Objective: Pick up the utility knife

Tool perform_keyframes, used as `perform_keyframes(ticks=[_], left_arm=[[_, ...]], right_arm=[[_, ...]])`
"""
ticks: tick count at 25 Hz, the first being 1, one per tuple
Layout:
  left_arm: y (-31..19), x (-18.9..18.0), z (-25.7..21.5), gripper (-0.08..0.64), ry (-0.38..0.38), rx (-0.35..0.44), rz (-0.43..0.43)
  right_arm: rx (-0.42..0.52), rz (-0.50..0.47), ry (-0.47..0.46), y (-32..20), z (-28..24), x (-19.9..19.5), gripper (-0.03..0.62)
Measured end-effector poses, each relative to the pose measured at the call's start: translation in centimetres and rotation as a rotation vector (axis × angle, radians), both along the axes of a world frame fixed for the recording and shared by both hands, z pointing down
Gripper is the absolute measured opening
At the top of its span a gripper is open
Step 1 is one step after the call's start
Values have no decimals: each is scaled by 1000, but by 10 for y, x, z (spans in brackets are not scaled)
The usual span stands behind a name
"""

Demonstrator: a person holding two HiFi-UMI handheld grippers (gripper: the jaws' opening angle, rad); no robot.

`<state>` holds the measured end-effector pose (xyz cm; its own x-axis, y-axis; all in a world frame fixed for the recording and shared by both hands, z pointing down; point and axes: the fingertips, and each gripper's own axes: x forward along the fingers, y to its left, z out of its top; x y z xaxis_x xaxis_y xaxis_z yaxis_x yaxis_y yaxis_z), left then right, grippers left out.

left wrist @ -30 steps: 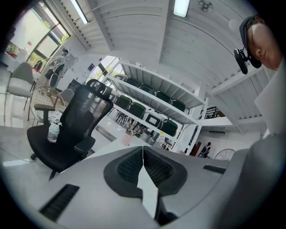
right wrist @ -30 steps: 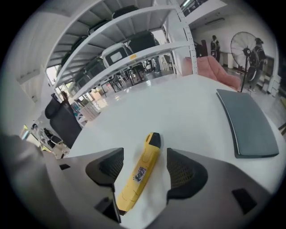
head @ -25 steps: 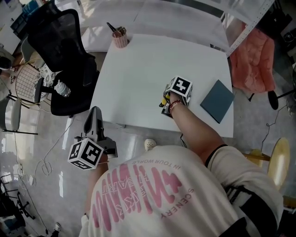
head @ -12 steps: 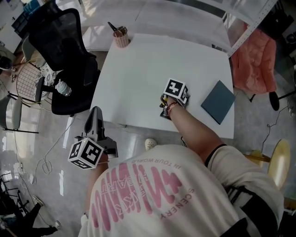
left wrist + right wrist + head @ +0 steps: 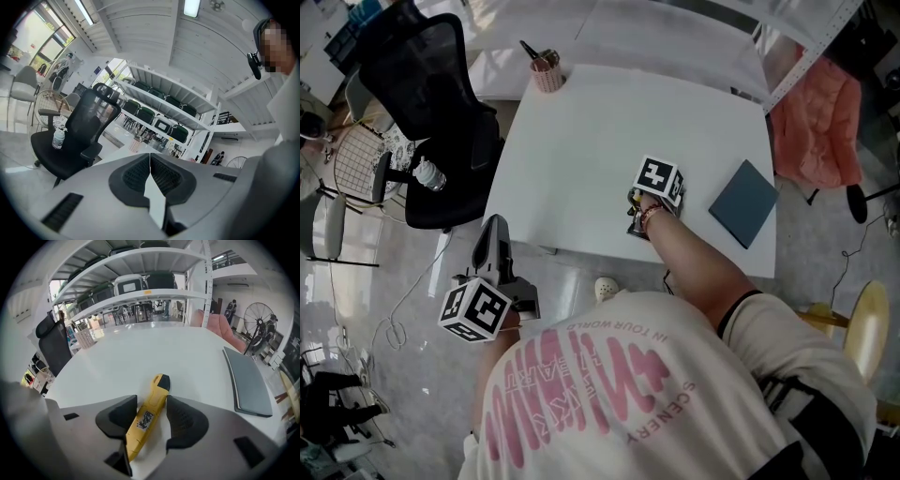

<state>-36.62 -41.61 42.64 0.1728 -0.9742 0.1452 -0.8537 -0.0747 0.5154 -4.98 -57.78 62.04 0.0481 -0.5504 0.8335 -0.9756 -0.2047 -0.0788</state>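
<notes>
A yellow utility knife [image 5: 149, 416] with a black tip lies on the white table [image 5: 600, 131] near its front edge. My right gripper [image 5: 152, 412] points steeply down over it, one finger on each side of the handle. Its jaws have just been closing. The left pad is at the knife's side, and a strip of table still shows between the knife and the right pad. In the head view that gripper [image 5: 636, 208] hides most of the knife. My left gripper [image 5: 493, 227] hangs off the table's front left, shut and holding nothing; its pads [image 5: 140, 174] meet.
A dark grey notebook [image 5: 744, 202] lies to the right of the knife. A pink pen cup [image 5: 546, 73] stands at the table's far left corner. A black office chair [image 5: 422, 84] is left of the table, and a pink cloth [image 5: 814, 112] hangs at the right.
The right gripper has rolled a little at the knife, its marker cube turning and shifting slightly left. The left gripper has not moved.
</notes>
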Motion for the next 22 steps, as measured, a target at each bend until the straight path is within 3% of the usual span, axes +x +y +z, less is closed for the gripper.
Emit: perform_keyframes(ticks=[6,22], left_arm=[[6,-5,1,25,7,3,-10],[0,-18,7,25,14,13,-11]], right_arm=[[-21,-5,-16,6,1,0,152],[-11,-46,-54,6,-2,-10,138]])
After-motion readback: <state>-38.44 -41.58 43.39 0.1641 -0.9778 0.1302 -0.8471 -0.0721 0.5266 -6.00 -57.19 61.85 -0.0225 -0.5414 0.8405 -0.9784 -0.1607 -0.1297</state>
